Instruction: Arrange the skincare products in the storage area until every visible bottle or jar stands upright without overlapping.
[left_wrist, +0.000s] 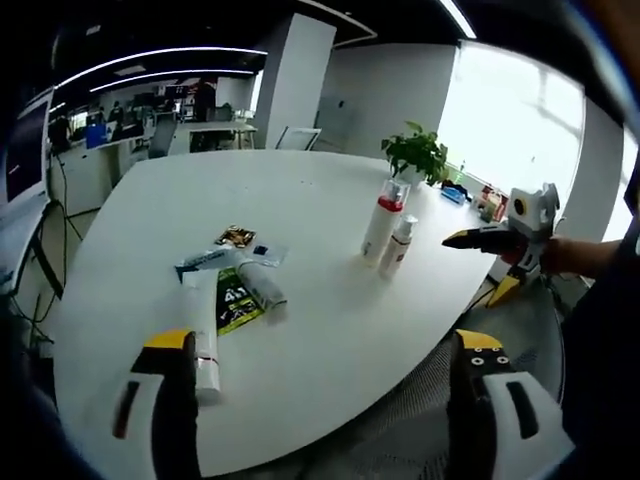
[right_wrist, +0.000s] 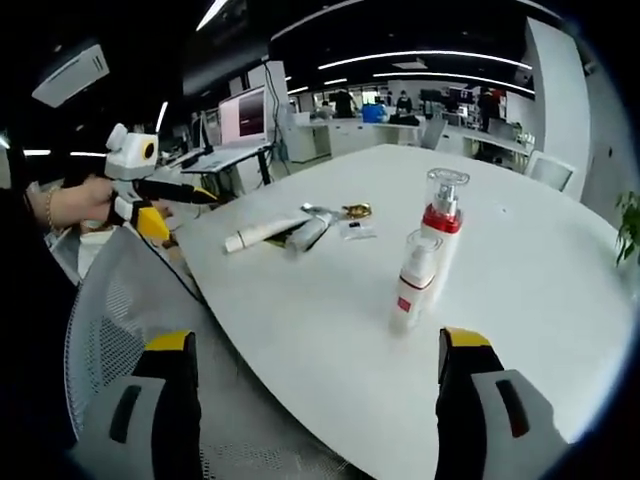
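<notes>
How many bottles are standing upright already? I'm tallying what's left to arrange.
2: a tall red-collared bottle and a shorter bottle beside it, near the table's edge.

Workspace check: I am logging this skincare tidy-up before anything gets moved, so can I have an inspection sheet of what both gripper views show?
Surface: white table, rounded edge, mostly bare.
Job's things: tall pump bottle and short bottle stand upright, close together. White tube and grey tube lie flat.
Clutter: green sachet under the tubes; small packets nearby.
Grippers: left gripper and right gripper both open, holding nothing, fingers off the table.
Cables: dark cables hang beside the far desk.
Surroundings: mesh chair, potted plant, bright window, office desks with a monitor.
</notes>
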